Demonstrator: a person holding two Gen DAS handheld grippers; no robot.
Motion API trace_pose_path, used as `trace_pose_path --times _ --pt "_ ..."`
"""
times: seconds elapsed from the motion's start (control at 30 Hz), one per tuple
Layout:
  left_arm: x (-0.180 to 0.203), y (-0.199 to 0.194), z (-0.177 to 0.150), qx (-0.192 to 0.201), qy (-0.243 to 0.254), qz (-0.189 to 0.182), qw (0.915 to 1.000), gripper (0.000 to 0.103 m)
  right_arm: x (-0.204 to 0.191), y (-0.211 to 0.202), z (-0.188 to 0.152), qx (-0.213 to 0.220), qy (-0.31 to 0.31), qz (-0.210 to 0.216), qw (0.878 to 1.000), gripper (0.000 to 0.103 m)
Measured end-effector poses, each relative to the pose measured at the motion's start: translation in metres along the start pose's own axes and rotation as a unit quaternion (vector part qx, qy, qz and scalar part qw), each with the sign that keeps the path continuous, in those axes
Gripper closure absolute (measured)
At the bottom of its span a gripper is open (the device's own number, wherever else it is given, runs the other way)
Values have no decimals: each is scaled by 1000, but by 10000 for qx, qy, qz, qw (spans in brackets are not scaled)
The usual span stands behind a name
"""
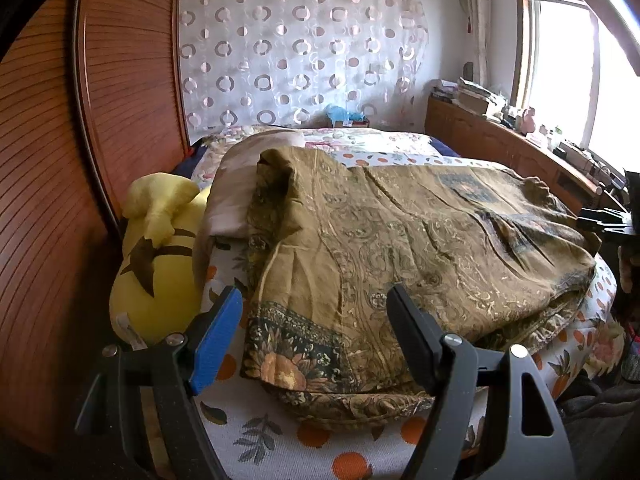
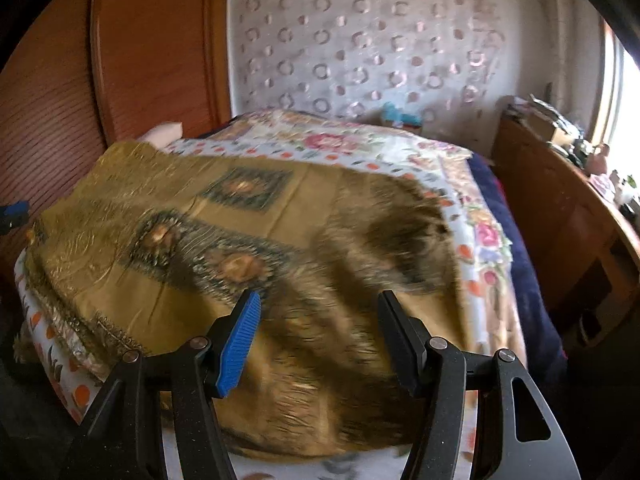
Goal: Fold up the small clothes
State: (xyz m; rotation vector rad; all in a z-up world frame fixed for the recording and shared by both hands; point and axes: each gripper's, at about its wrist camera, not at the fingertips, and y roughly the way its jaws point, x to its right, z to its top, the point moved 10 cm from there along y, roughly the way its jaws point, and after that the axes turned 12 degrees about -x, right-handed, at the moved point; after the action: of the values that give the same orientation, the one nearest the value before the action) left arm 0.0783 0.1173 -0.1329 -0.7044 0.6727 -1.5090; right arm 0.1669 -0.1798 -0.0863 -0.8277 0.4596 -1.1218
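An olive-gold patterned cloth [image 1: 420, 248] with dark floral borders lies folded and rumpled on the bed. It also fills the right wrist view [image 2: 240, 240], blurred in its near part. My left gripper [image 1: 316, 304] is open and empty, hovering just above the cloth's near left corner. My right gripper [image 2: 320, 304] is open and empty above the cloth's near edge. The right gripper's tip shows at the far right of the left wrist view [image 1: 600, 220]; the left gripper's blue pad shows at the left edge of the right wrist view [image 2: 14, 212].
The bed sheet [image 1: 280, 440] is white with orange dots and leaves. A yellow plush toy [image 1: 160, 272] and a pale pillow [image 1: 232, 196] lie at the left by the wooden wardrobe [image 1: 60, 160]. A cluttered wooden shelf [image 1: 520, 144] runs along the right under the window.
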Motion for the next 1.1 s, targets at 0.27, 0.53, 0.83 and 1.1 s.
trace_pose_path --times 0.27,0.53,0.83,1.1 --pt "-8 6 -10 -107 -78 69 9999 28 -8 26 2 -302 -151 156 9993 41" --pt "-22 18 -20 -302 -304 102 9990 28 -20 40 -2 -547 -351 99 9978 41" --pt "-38 33 -34 -586 -460 99 9972 28 -19 54 -3 -564 -329 275 9975 36" --pt "-32 39 -42 -677 -496 -125 9964 28 -20 57 -2 -557 -272 305 9976 34"
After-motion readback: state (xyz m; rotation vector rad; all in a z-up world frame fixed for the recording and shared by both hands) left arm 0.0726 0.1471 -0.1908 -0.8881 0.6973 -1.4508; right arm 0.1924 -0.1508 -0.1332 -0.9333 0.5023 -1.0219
